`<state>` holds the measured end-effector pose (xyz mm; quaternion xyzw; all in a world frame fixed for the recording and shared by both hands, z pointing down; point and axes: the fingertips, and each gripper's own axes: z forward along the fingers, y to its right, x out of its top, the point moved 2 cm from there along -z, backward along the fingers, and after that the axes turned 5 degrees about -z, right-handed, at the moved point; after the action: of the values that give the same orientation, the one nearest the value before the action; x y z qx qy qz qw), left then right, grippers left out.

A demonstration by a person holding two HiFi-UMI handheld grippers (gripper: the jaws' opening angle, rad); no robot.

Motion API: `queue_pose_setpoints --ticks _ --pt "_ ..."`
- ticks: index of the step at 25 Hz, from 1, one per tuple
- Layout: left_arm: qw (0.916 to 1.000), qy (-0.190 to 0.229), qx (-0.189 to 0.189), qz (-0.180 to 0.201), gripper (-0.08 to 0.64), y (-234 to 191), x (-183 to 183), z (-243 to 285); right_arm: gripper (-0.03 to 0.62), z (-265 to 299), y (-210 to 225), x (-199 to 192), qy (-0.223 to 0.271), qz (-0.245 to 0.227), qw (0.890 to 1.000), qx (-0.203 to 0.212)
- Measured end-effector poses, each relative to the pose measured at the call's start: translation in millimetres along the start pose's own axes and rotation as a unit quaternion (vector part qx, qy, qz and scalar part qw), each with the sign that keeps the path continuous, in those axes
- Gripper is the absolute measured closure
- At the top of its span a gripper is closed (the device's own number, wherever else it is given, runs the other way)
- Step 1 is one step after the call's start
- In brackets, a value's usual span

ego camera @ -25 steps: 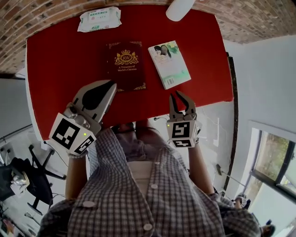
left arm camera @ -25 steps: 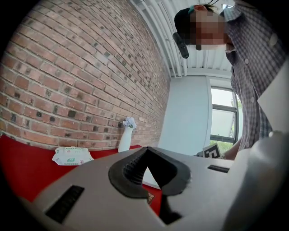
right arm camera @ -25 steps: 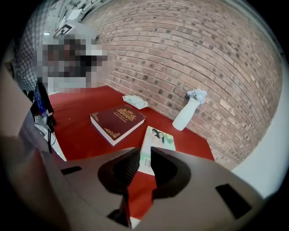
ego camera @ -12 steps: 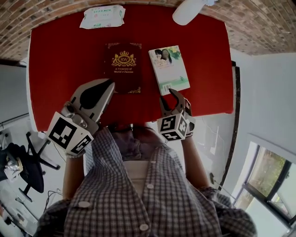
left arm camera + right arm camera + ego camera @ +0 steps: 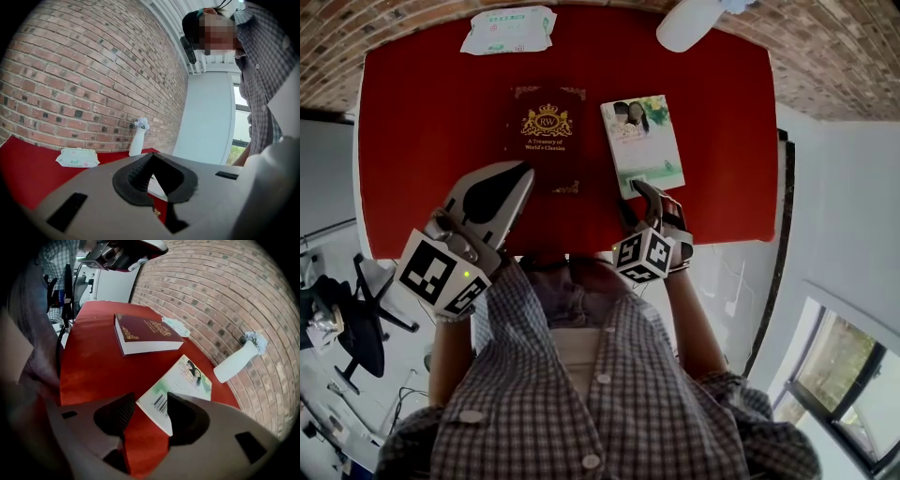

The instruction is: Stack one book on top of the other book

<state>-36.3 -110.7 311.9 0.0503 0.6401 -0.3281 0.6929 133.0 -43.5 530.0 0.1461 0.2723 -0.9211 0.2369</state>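
Two books lie side by side on the red table (image 5: pixel 422 141): a dark red book with a gold crest (image 5: pixel 546 136) (image 5: pixel 145 333) and a thin pale green and white book (image 5: pixel 642 142) (image 5: pixel 180 380). My right gripper (image 5: pixel 639 195) (image 5: pixel 151 401) points steeply down at the pale book's near edge. Its jaws are opening, the book's barcode corner shows between them, and the pads do not press on it. My left gripper (image 5: pixel 523 172) (image 5: pixel 150 157) hovers shut and empty over the table's near part, just short of the dark red book.
A pack of wipes (image 5: pixel 508 28) (image 5: pixel 77 158) (image 5: pixel 176 326) lies at the far left edge. A white vase (image 5: pixel 689 23) (image 5: pixel 137 140) (image 5: pixel 236 363) stands at the far right by the brick wall. The person's checked shirt fills the near side.
My right gripper has come down and forward to the pale book's near edge, rolled, and its jaws have spread. The left gripper has drifted slightly and stays shut.
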Motion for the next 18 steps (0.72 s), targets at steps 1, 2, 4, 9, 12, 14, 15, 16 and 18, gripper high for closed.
queue_pose_setpoints --ticks 1,2,4,9,12,14,15,16,18 --pt "1.0 0.0 0.0 -0.001 0.554 0 0 3 0.385 0 -1 0 0.007 0.001 1.0 0.004" --pt "1.0 -0.001 0.0 -0.001 0.554 1 -1 6 0.392 0 -2 0 0.015 0.001 1.0 0.009" --pt "1.0 -0.004 -0.002 -0.002 0.554 4 -2 12 0.436 0 -5 0 0.025 -0.002 1.0 0.014" --pt "0.9999 -0.008 -0.013 -0.008 0.553 11 -7 28 0.468 -2 -6 1 0.031 0.006 0.999 0.021" --pt "0.9994 -0.014 -0.024 -0.02 0.552 18 -12 41 0.496 -6 -6 2 0.038 0.02 0.999 0.02" --pt "0.999 -0.024 -0.028 -0.027 0.553 22 -18 52 0.506 -9 -5 4 0.043 0.025 0.999 0.016" --pt "0.9986 -0.032 -0.029 -0.032 0.552 24 -22 58 0.511 -10 -4 4 0.046 0.028 0.998 0.014" --pt "0.998 -0.04 -0.031 -0.039 0.552 25 -27 64 0.515 -11 -3 5 0.05 0.031 0.998 0.011" --pt "0.9957 -0.057 -0.038 -0.062 0.552 29 -40 78 0.522 -15 1 6 0.056 0.036 0.998 0.006"
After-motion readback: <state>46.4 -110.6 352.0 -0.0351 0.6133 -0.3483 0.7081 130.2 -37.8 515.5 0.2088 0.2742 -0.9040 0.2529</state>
